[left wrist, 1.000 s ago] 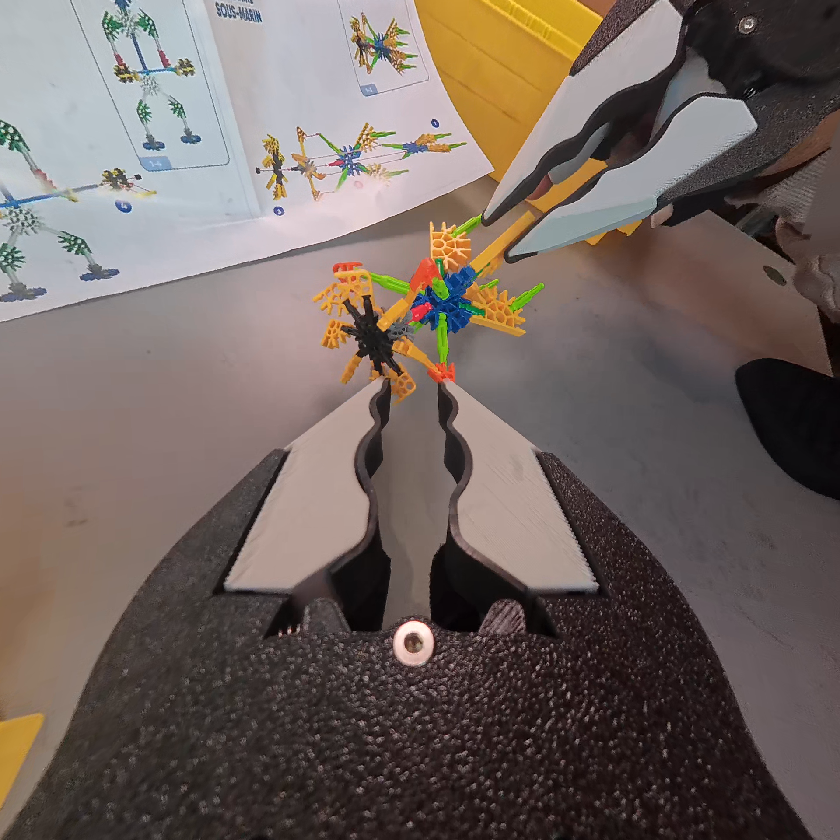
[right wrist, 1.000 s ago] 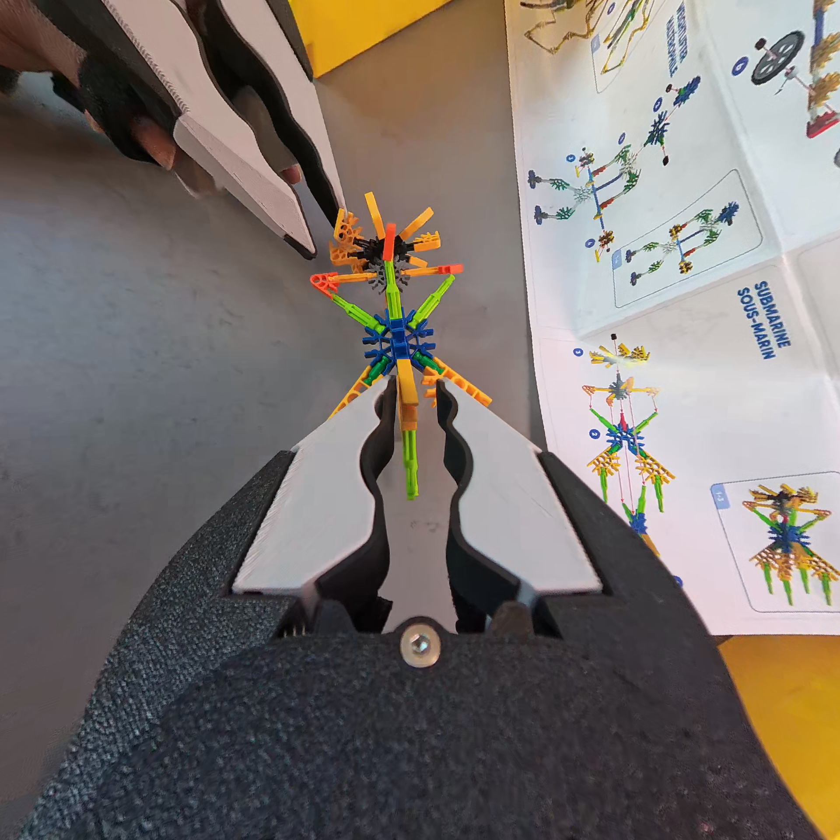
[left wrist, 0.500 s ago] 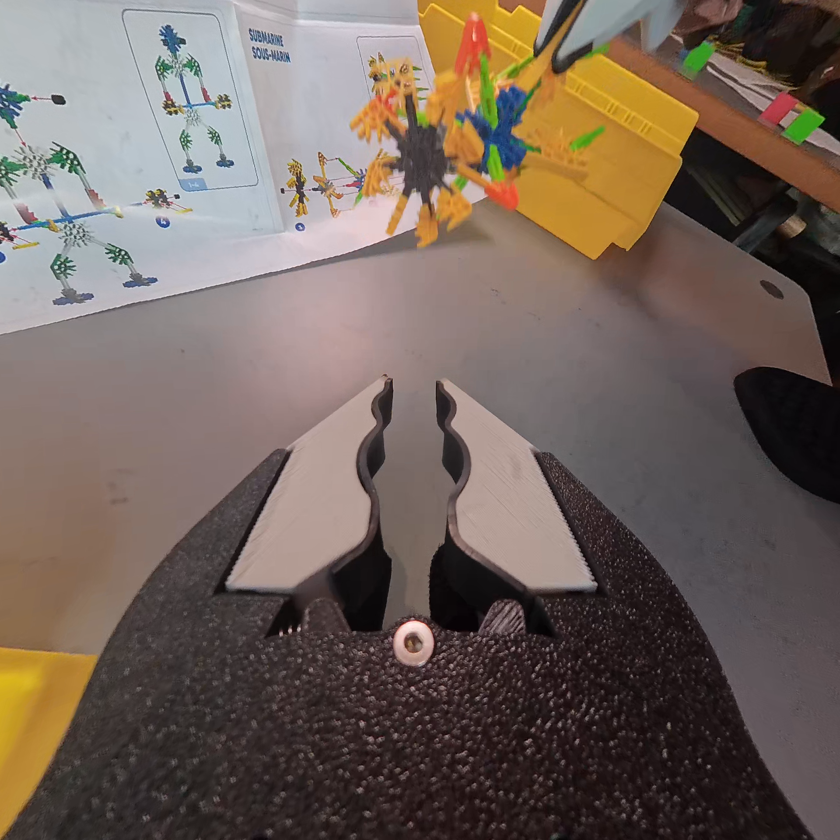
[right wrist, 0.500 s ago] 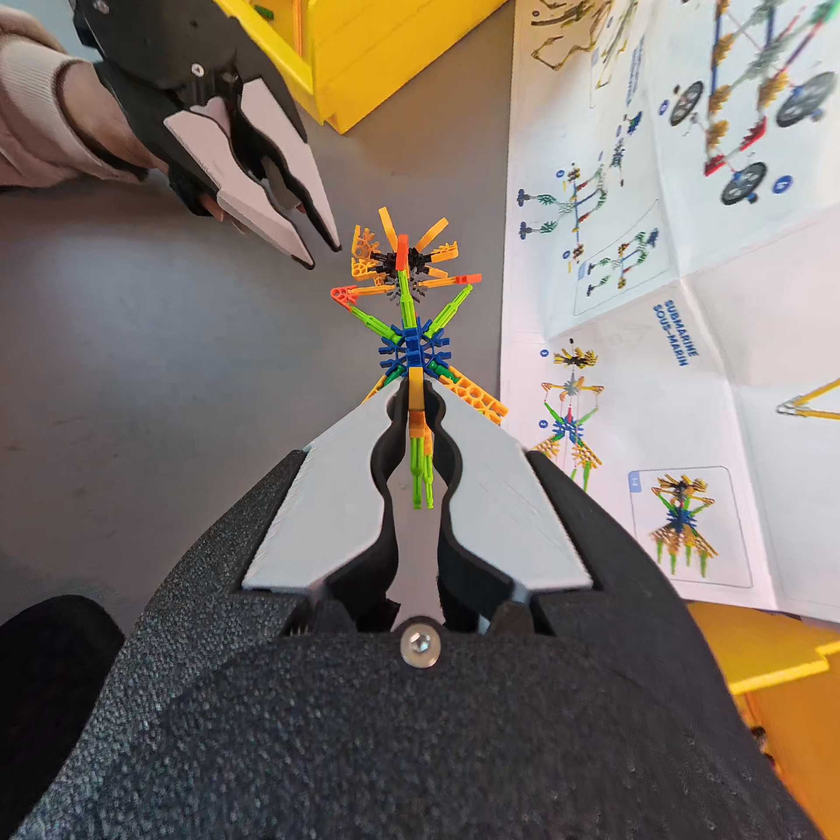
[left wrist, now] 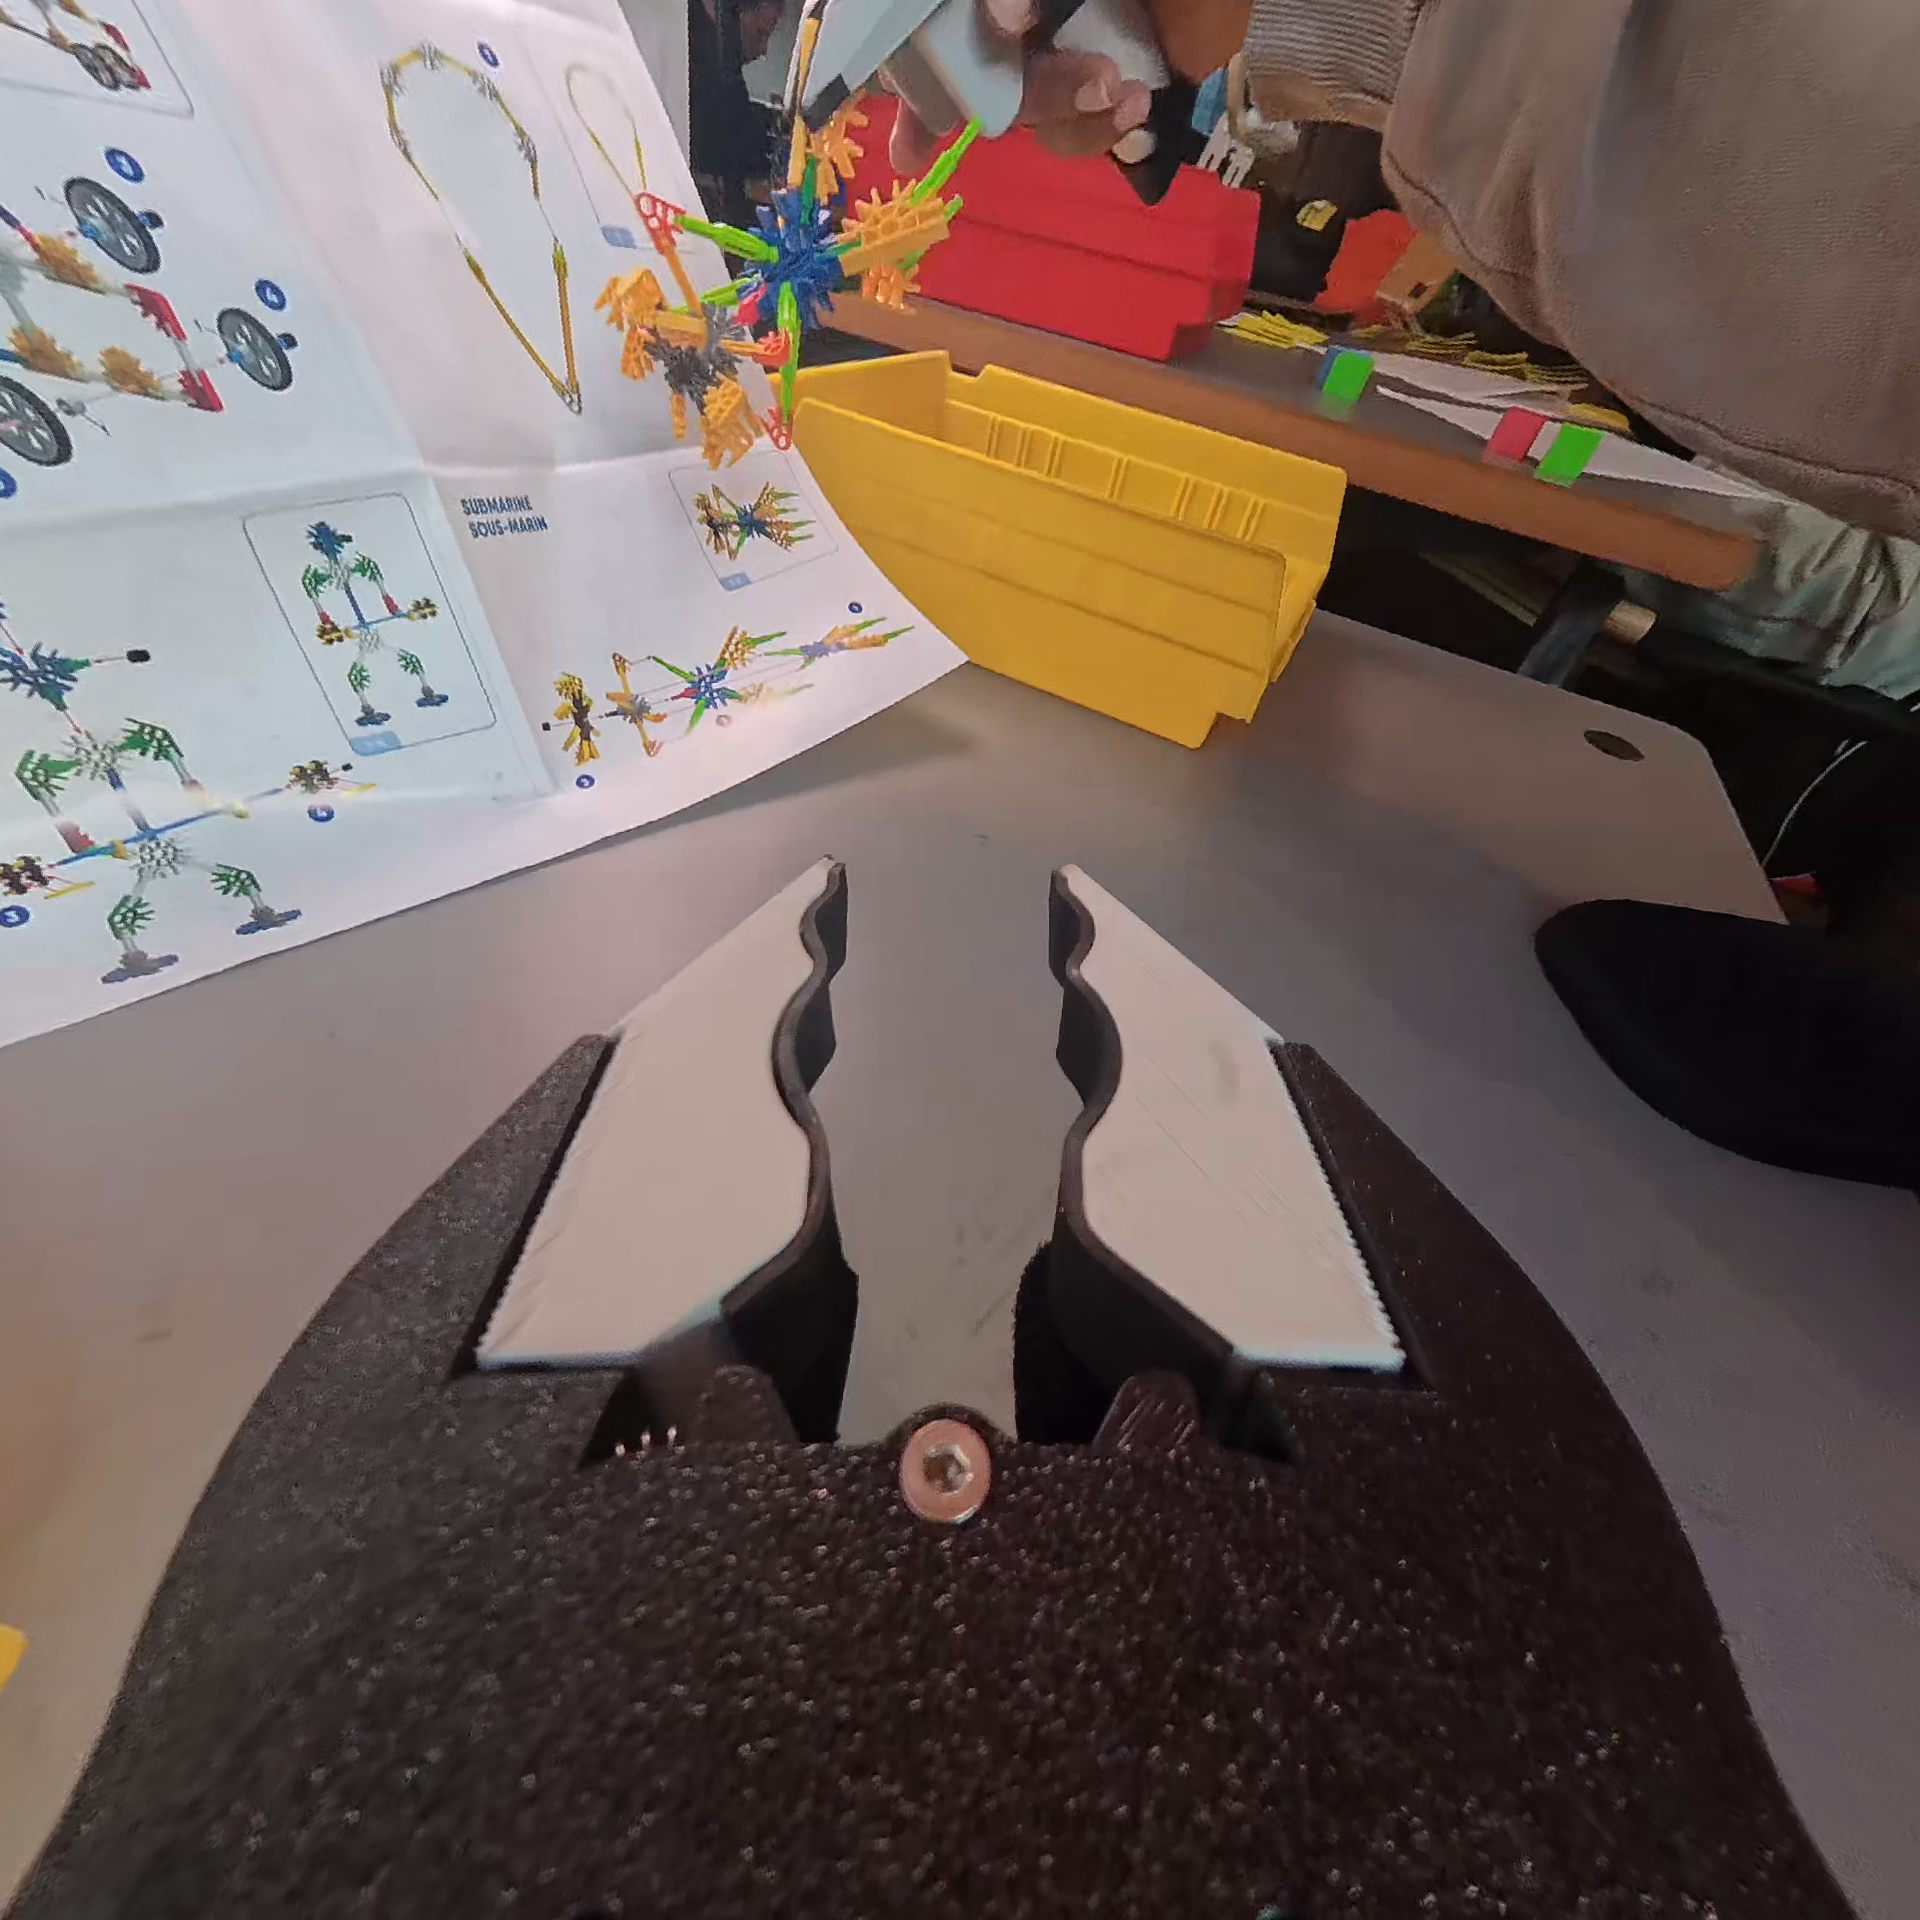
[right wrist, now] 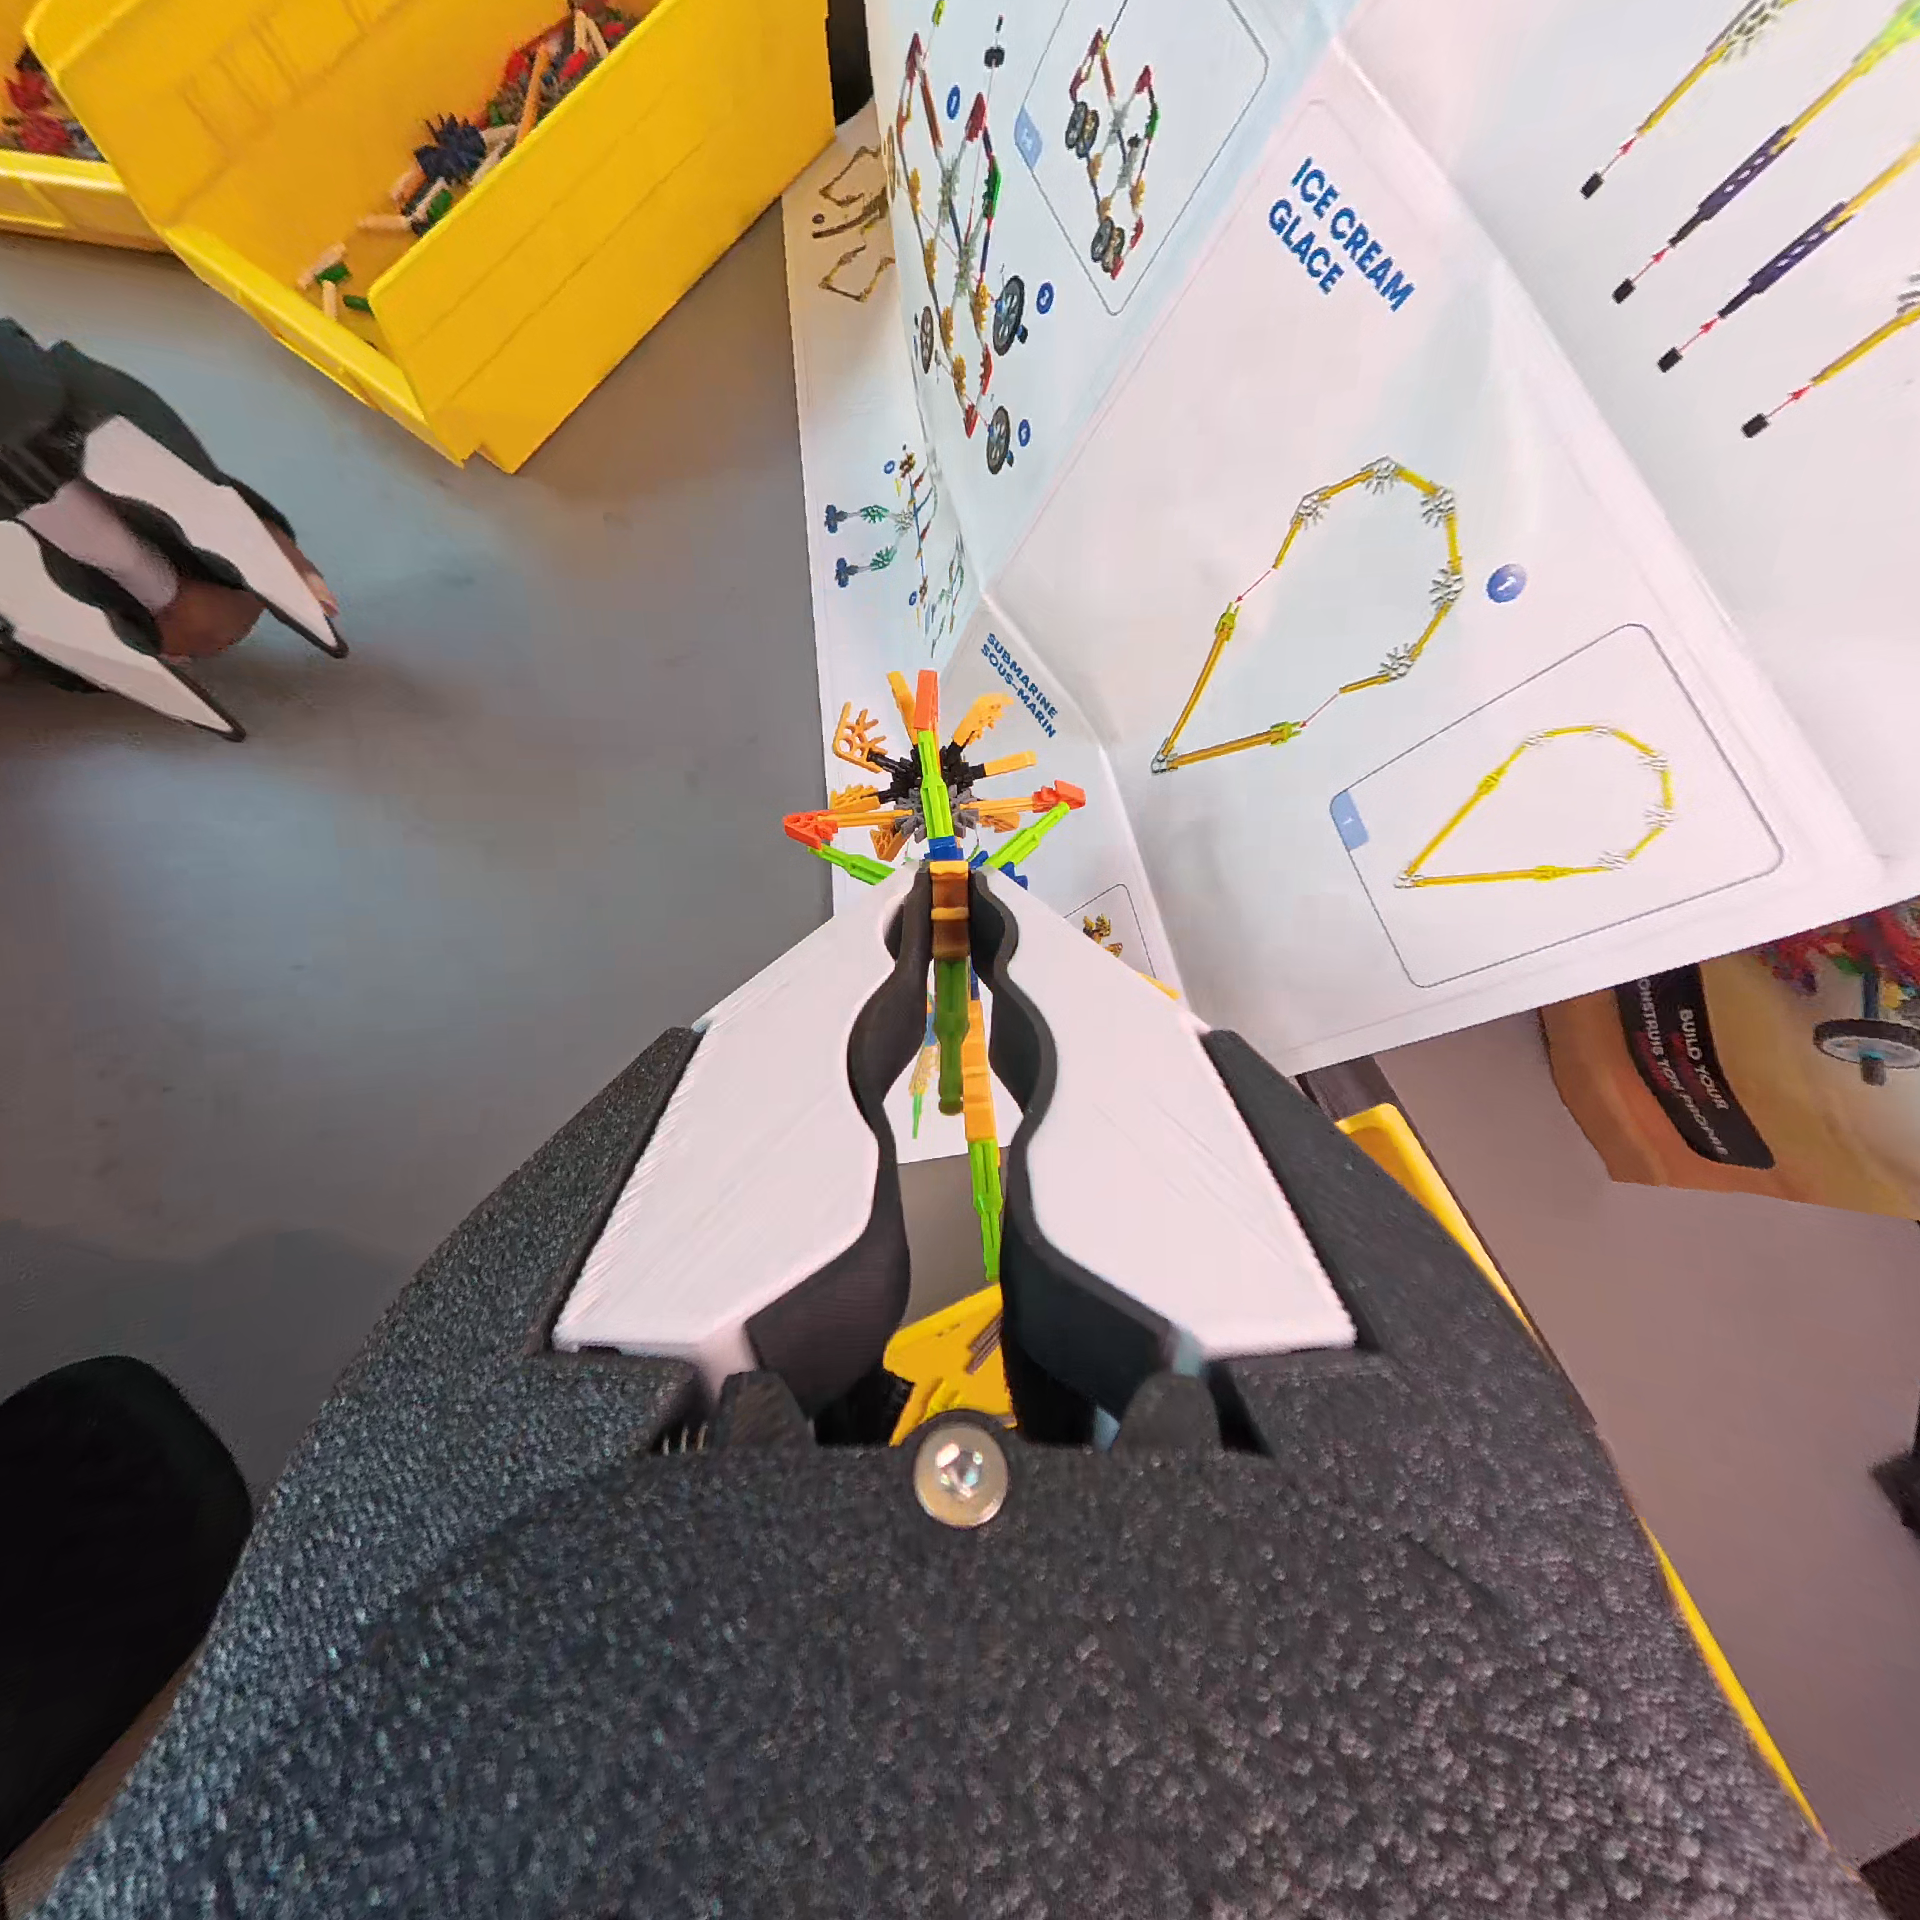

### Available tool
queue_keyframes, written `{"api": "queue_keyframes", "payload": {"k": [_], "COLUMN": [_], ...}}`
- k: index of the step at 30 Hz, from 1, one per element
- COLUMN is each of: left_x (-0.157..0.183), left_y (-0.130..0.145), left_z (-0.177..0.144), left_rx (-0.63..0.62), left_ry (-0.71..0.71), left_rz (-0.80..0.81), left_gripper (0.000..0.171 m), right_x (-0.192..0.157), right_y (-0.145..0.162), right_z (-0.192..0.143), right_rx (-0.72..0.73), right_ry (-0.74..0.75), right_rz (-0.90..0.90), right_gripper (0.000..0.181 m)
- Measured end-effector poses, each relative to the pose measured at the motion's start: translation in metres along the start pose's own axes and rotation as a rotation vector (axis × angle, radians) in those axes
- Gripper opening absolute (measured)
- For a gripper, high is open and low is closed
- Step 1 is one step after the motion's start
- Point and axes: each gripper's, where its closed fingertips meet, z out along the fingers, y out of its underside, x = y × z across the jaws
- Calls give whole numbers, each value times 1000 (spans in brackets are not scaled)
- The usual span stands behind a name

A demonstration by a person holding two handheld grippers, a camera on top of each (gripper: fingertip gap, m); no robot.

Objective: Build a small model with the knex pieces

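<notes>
Between the right gripper's (right wrist: 951, 883) closed tips sits the toy model (right wrist: 930, 800), clamped by its orange-and-green rod; the blue hub is mostly hidden behind the tips. From the left wrist view the same toy (left wrist: 764, 301) hangs in the air at 12 o'clock, with the right gripper cut off by the top edge. The left gripper (left wrist: 945, 883) has its jaws apart, holding nothing, low over the grey table (left wrist: 312, 1122). Since a second ago the toy has lifted off the table and away from the left gripper, whose jaws have widened. An instruction sheet (left wrist: 312, 499) lies at 10 o'clock and a yellow bin (left wrist: 1091, 561) at 1 o'clock. A red bin (left wrist: 1081, 260) stands on a second table behind, probably with loose parts, blurred.
</notes>
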Motion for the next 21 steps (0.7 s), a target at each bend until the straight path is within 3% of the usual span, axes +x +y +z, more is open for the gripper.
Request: {"api": "queue_keyframes", "payload": {"k": [5,21], "left_x": [3,-15], "left_y": [-5,-7], "left_z": [14,99], "left_rx": [13,-66], "left_ry": [-74,-293], "left_rz": [17,-42], "left_gripper": [47,70], "right_x": [4,24], "right_y": [-1,36], "right_z": [6,42], "right_rx": [72,176], "right_ry": [-48,-129], "right_rz": [19,213], "right_gripper": [4,3]}}
